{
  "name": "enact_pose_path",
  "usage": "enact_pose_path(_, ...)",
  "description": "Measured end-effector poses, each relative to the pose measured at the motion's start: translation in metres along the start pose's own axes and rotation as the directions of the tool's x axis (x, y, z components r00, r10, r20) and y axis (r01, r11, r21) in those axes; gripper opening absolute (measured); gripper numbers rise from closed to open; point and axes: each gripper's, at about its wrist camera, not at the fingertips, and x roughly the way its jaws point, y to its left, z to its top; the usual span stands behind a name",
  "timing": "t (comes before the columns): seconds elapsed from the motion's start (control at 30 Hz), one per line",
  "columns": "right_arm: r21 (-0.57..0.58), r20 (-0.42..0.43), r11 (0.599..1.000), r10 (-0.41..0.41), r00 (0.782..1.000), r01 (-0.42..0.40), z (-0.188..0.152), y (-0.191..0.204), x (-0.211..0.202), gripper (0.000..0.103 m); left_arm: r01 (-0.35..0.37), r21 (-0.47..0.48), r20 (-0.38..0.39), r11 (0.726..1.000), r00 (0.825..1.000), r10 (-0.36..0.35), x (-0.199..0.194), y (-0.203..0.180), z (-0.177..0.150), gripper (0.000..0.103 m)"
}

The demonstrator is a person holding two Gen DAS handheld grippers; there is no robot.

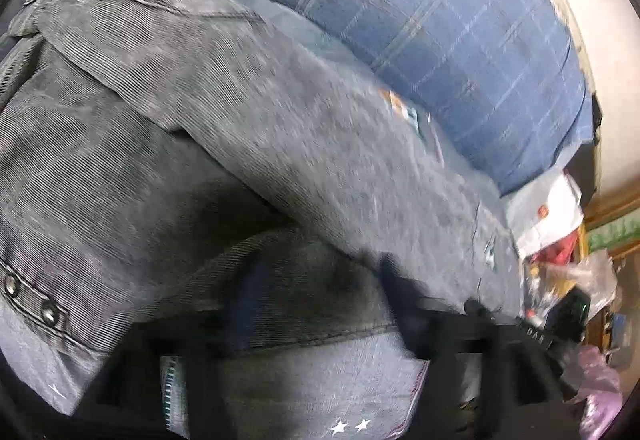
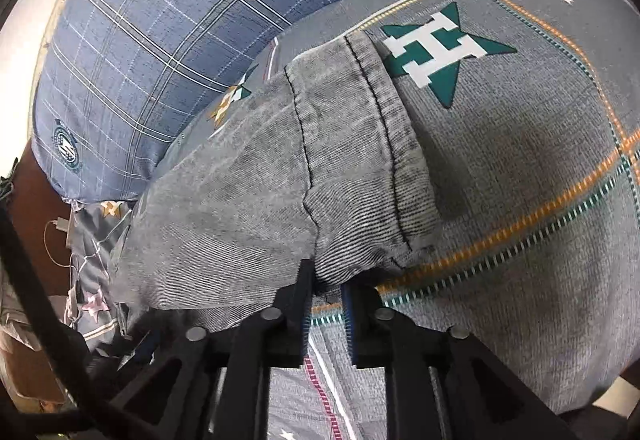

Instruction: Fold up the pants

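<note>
The washed grey denim pants (image 2: pixel 248 192) lie folded on the grey star-printed bed sheet (image 2: pixel 520 168), hem edge just ahead of the slightly parted, empty right tongs (image 2: pixel 326 296), the left tongs (image 1: pixel 316 292) spread wide over cloth, gripping nothing, bare sheet alongside.

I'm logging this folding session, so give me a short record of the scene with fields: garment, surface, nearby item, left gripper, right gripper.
garment: grey washed-denim pants, folded over, hem end by the right gripper
surface: grey bedsheet with green star print
nearby item: blue checked pillow, beyond the pants
left gripper: open, jaws apart over the denim
right gripper: open, narrow gap, hem edge at the tips
</note>
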Motion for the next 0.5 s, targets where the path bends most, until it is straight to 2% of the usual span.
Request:
enact_pose_path(0.03,-0.01,0.022,1.0,-0.02,1.0,0.02,-0.002,0.002,-0.007,0.044,0.005,-0.001,0.013,1.0,1.0,-0.005,-0.004,0.002,0.003,0.071)
enact_pose_path(0.07,-0.018,0.047,0.999,-0.029,0.998,0.03,-0.005,0.005,-0.014,0.069,0.004,0.01,0.016,1.0,1.0,-0.004,-0.008,0.002,0.008,0.071)
enact_pose_path(0.1,-0.035,0.081,0.999,-0.021,0.997,0.024,-0.01,0.011,-0.024,0.078,0.0,0.018,0.008,1.0,1.0,-0.001,-0.008,0.003,0.012,0.071)
enact_pose_path(0.17,-0.1,0.124,0.995,0.016,0.992,-0.004,-0.022,0.032,-0.04,0.078,-0.032,0.017,-0.021,0.999,0.999,0.033,-0.009,0.009,0.026,0.071)
enact_pose_path(0.23,-0.193,0.115,0.977,0.116,0.987,-0.092,-0.03,0.061,-0.044,0.078,-0.046,-0.011,-0.016,0.999,0.999,0.046,-0.015,0.023,0.041,0.071)
enact_pose_path(0.3,-0.261,0.032,0.946,0.206,0.978,-0.19,-0.029,0.095,-0.034,0.078,-0.059,-0.043,-0.025,0.997,0.998,0.058,-0.02,0.037,0.052,0.071)
enact_pose_path(0.4,-0.216,-0.106,0.927,0.289,0.952,-0.305,-0.025,0.134,0.007,0.078,-0.041,-0.095,-0.065,0.995,0.997,0.035,-0.02,0.06,0.064,0.071)
enact_pose_path(0.5,-0.166,-0.185,0.936,0.281,0.942,-0.311,-0.036,0.152,0.061,0.076,-0.012,-0.115,-0.048,0.993,0.999,0.007,-0.018,0.078,0.064,0.07)
